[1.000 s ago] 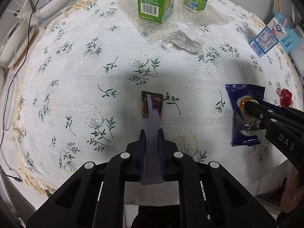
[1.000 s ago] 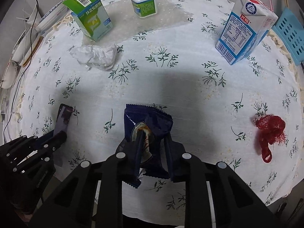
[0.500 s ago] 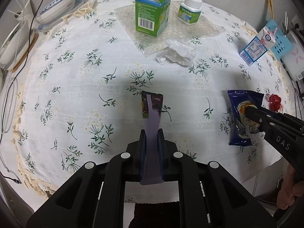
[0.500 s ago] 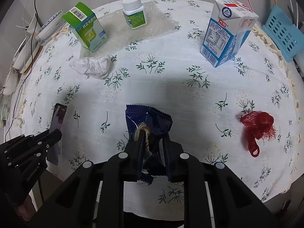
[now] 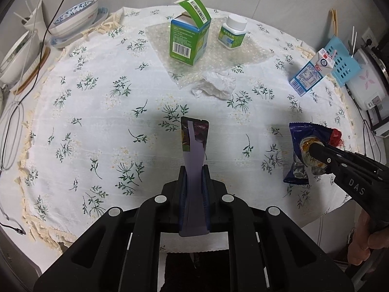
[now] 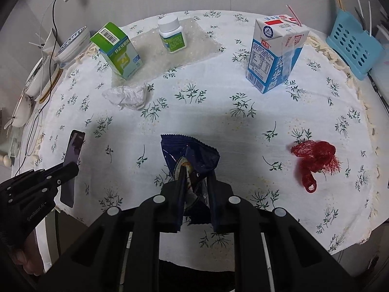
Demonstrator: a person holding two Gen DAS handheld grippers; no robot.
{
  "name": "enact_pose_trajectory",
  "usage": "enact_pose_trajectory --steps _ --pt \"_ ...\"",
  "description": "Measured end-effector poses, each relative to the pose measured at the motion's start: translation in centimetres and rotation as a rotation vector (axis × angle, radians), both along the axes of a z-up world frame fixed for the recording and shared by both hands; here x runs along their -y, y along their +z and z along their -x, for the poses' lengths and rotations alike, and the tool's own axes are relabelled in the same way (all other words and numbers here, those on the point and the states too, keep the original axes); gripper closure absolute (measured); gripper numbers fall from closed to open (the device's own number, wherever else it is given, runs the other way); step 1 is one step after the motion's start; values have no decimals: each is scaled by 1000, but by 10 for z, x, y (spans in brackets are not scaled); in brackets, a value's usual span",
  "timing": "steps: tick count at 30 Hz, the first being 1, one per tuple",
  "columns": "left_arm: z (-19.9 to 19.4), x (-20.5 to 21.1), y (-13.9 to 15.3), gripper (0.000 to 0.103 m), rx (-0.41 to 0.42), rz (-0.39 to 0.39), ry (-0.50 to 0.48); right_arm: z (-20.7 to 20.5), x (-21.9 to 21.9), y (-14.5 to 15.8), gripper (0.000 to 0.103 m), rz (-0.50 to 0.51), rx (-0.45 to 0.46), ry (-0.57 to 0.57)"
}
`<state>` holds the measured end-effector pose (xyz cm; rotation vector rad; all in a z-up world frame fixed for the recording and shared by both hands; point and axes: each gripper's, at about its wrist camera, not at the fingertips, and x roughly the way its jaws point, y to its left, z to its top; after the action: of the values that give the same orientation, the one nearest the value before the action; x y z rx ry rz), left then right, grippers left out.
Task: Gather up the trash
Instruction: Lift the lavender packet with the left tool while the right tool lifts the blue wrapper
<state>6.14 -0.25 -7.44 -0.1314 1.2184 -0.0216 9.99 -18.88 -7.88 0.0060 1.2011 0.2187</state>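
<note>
My left gripper point(image 5: 194, 170) is shut on a purple sachet wrapper point(image 5: 194, 143) and holds it above the near part of the table; the wrapper also shows in the right wrist view point(image 6: 74, 149). My right gripper point(image 6: 197, 170) is shut on a dark blue snack wrapper point(image 6: 192, 153), seen also in the left wrist view point(image 5: 304, 146). On the floral tablecloth point(image 6: 218, 112) lie a crumpled white tissue point(image 6: 127, 96) and a red mesh net point(image 6: 313, 158). A blue milk carton point(image 6: 276, 53) stands at the right.
An open green box point(image 5: 189, 41) and a white pill bottle point(image 5: 232, 35) stand on a bubble-wrap sheet point(image 5: 252, 53) at the back. Bowls point(image 5: 75, 17) and cables sit at the left, a blue basket point(image 6: 355, 46) at the right.
Both grippers have pulled back and up from the table with their wrappers, so more of the table and its surroundings shows. Their grips have not changed.
</note>
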Motion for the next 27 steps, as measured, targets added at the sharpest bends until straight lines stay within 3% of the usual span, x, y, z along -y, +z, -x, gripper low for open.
enact_pose_trajectory --steps 27 --pt "34 29 35 92 60 28 -55 46 33 47 88 -39 75 -32"
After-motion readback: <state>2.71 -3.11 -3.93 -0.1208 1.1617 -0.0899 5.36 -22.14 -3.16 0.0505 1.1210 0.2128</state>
